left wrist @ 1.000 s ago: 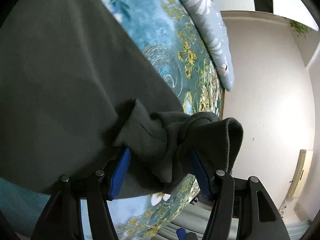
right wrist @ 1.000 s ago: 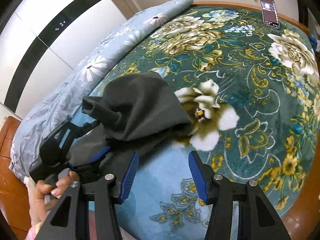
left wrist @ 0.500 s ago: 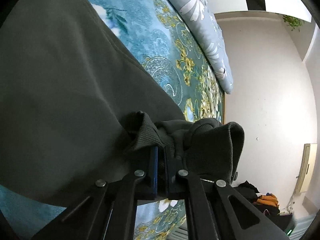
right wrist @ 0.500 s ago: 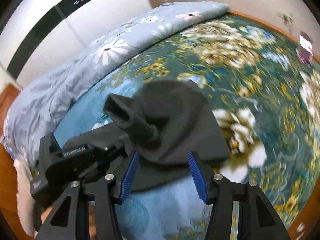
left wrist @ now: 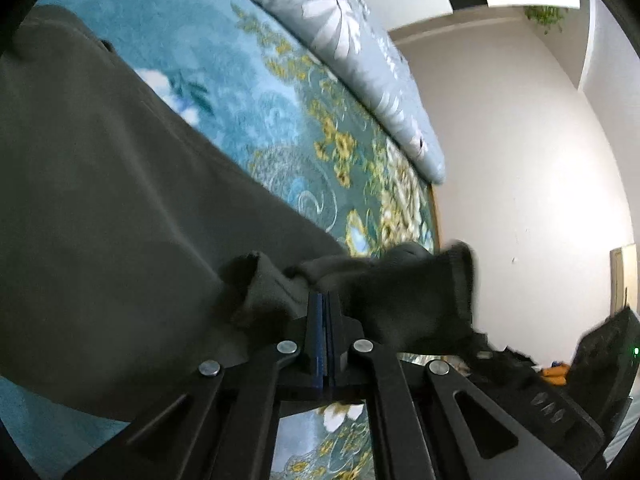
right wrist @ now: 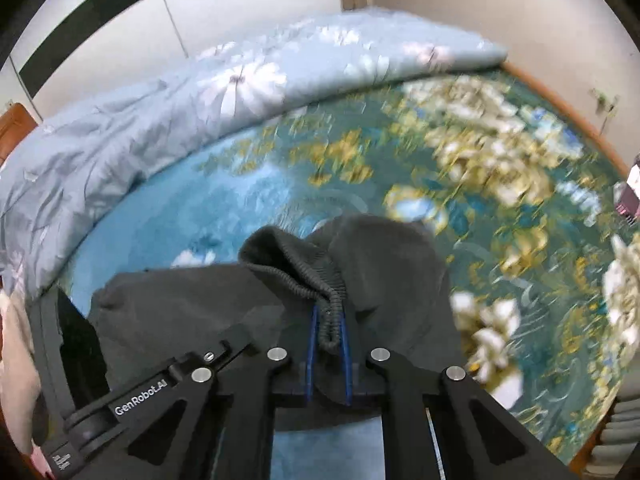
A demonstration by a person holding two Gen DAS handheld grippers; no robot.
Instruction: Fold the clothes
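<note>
A dark grey garment [left wrist: 104, 216] lies on the floral bedspread [left wrist: 256, 112]. My left gripper [left wrist: 324, 300] is shut on a bunched ribbed edge of the garment, which sticks up to the right of the jaws. In the right wrist view the same garment [right wrist: 180, 308] spreads to the left, and my right gripper [right wrist: 329, 320] is shut on its ribbed elastic hem [right wrist: 304, 276]. The left gripper's black body [right wrist: 132, 396] lies low at the left of that view.
A light blue flowered quilt [right wrist: 160, 92] is heaped along the far side of the bed. The bed's wooden edge [right wrist: 560, 108] runs at the right, with a phone [right wrist: 630, 196] on the bedspread near it. A white wall [left wrist: 520, 200] stands beyond the bed.
Both grippers were open a second ago. The left closed on the garment's bunched edge first, then the right moved in over the garment and closed on the ribbed hem.
</note>
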